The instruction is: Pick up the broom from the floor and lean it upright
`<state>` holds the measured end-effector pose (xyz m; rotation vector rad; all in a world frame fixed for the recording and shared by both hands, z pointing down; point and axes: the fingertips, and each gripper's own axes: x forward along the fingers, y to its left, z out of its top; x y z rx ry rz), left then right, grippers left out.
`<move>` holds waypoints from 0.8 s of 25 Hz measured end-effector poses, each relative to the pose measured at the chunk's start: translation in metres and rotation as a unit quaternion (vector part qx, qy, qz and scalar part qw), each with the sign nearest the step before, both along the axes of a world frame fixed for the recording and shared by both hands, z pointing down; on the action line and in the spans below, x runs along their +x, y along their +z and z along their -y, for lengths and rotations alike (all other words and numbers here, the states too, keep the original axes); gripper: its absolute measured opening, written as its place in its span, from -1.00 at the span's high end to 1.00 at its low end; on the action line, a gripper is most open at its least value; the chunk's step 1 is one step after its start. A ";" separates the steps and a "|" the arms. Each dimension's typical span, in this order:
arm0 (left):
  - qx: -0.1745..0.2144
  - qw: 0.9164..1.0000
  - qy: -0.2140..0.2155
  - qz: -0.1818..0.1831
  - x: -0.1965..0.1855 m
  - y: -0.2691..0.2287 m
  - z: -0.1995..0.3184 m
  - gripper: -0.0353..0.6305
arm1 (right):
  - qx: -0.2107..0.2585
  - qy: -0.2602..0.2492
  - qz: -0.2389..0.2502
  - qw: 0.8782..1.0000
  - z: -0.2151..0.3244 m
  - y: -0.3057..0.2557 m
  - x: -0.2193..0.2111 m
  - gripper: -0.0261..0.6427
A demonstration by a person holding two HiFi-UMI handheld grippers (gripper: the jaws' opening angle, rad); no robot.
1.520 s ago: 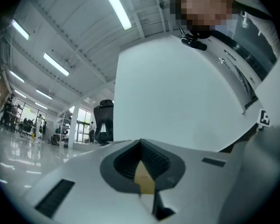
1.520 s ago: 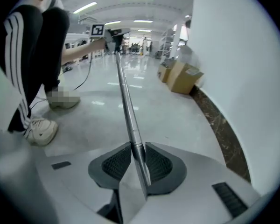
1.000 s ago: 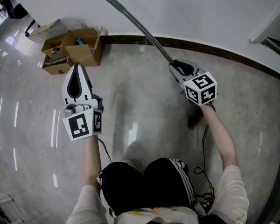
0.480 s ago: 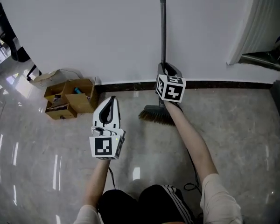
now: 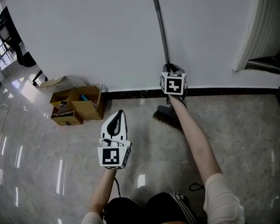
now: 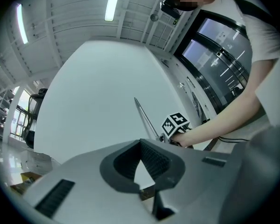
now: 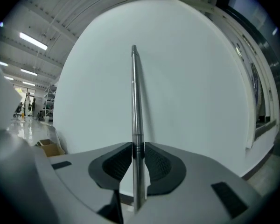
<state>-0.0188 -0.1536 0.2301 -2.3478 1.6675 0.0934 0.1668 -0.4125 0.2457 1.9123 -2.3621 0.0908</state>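
broom (image 5: 159, 27) upright by the wall (image 5: 84, 31), right gripper (image 5: 171, 70) clamped on it
left gripper (image 5: 115, 120) nearest, fingers (image 6: 156, 160) pinched together, empty, well left of the broom. right fingers (image 7: 113, 164) closed on the lower handle, bristles (image 5: 167, 117) just below at the floor (image 5: 233, 139).

- broom (image 5: 160, 27): silver-grey handle, brown bristles
- left gripper (image 5: 118, 114) and right gripper (image 5: 170, 68): white bodies, black-and-white square markers
- floor (image 5: 42, 171): glossy grey marbling
- wall (image 5: 84, 31): plain white
- boxes (image 5: 86, 108): tan
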 end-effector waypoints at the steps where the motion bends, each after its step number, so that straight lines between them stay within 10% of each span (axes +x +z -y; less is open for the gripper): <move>1: -0.003 1.000 0.002 -0.005 -0.001 0.002 0.002 0.76 | 0.009 0.002 -0.017 1.000 0.001 -0.003 0.001 0.65; 14: -0.007 1.000 0.015 -0.023 0.007 0.006 0.006 0.76 | 0.146 -0.043 0.013 0.988 -0.062 -0.051 -0.017 0.61; 20: -0.011 0.999 0.022 -0.047 0.010 0.020 0.007 0.76 | 0.116 -0.153 0.077 0.978 -0.148 -0.019 -0.054 0.61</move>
